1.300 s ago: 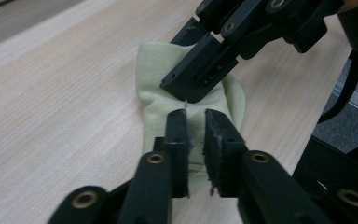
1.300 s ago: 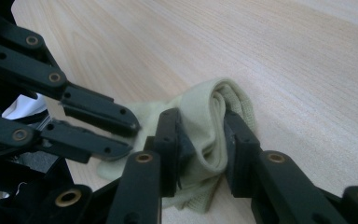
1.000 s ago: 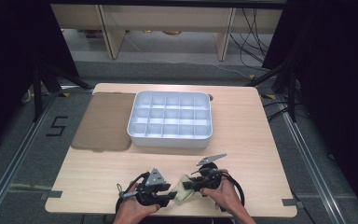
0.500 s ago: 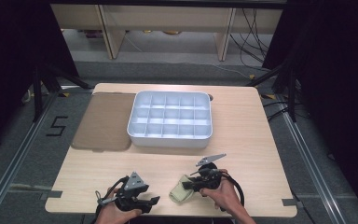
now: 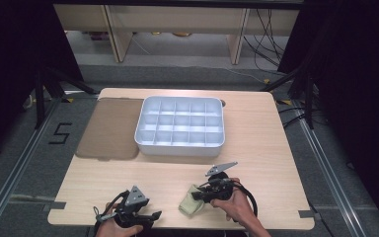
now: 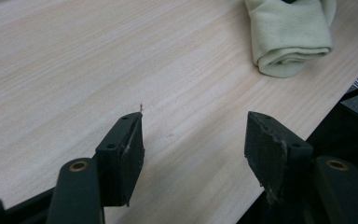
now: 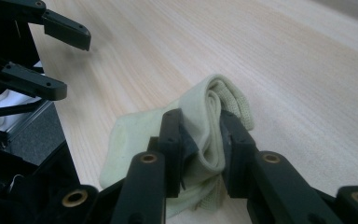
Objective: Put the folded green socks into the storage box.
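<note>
A folded pale yellow-green sock (image 5: 187, 206) lies near the table's front edge. My right gripper (image 5: 197, 195) is shut on it, and in the right gripper view the pads pinch a fold of the sock (image 7: 130, 135) between them (image 7: 200, 135). My left gripper (image 5: 153, 216) sits to the left of the sock, apart from it, low over the front edge. Its jaws have just been opening and stand open (image 6: 193, 135) over bare wood with nothing between them. The sock (image 6: 289, 37) lies farther off in that view. The left gripper (image 7: 74, 65) also appears at the upper left of the right gripper view.
A white tray (image 5: 177, 144) divided into many empty compartments stands at the middle back of the wooden table. A brown mat (image 5: 109, 128) lies to its left. The table's front edge runs just below both hands.
The left gripper has opened, let go of the sock and drawn away to the left along the front edge. The right gripper has stayed in place, still shut on the sock.
</note>
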The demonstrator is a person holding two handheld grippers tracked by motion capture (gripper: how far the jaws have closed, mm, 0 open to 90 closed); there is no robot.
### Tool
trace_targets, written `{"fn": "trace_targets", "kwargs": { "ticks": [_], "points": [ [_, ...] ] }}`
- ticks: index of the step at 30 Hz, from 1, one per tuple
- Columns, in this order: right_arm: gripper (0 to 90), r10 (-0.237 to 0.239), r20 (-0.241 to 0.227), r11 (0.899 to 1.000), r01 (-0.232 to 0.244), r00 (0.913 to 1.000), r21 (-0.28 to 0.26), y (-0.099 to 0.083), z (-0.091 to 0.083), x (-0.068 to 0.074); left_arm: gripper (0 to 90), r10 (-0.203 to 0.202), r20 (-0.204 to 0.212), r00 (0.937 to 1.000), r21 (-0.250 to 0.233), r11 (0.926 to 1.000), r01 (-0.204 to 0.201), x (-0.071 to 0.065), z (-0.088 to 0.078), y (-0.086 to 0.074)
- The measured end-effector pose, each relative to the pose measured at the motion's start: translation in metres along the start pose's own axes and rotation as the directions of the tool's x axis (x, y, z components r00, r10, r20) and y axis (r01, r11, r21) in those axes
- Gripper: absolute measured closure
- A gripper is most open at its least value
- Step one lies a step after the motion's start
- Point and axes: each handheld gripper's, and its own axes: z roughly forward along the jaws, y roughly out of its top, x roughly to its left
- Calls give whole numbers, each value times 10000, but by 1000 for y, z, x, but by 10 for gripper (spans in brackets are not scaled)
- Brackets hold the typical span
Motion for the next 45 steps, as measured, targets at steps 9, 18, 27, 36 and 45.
{"fn": "trace_targets", "kwargs": {
  "ticks": [9,18,27,36,45],
  "points": [
    [738,-386,29,9990,387,9993,-235,8,-13,5,338,-49,127,9999,-51,10000,49,3,0,-2],
    [738,-753,562,9960,778,9956,-437,18,-34,7,319,-204,39,9998,26,9998,204,2,2,-2],
    [737,-700,915,9956,753,9933,-561,21,-47,-4,315,-57,36,10000,19,10000,57,4,1,-1],
    [737,-763,1235,9962,810,9894,-335,34,-58,-11,300,-250,11,9997,80,9997,250,4,3,-2],
    [737,-759,1362,9962,809,9878,-312,47,-71,-16,275,-163,111,9998,-1,9999,163,5,0,1]
  ]
}}
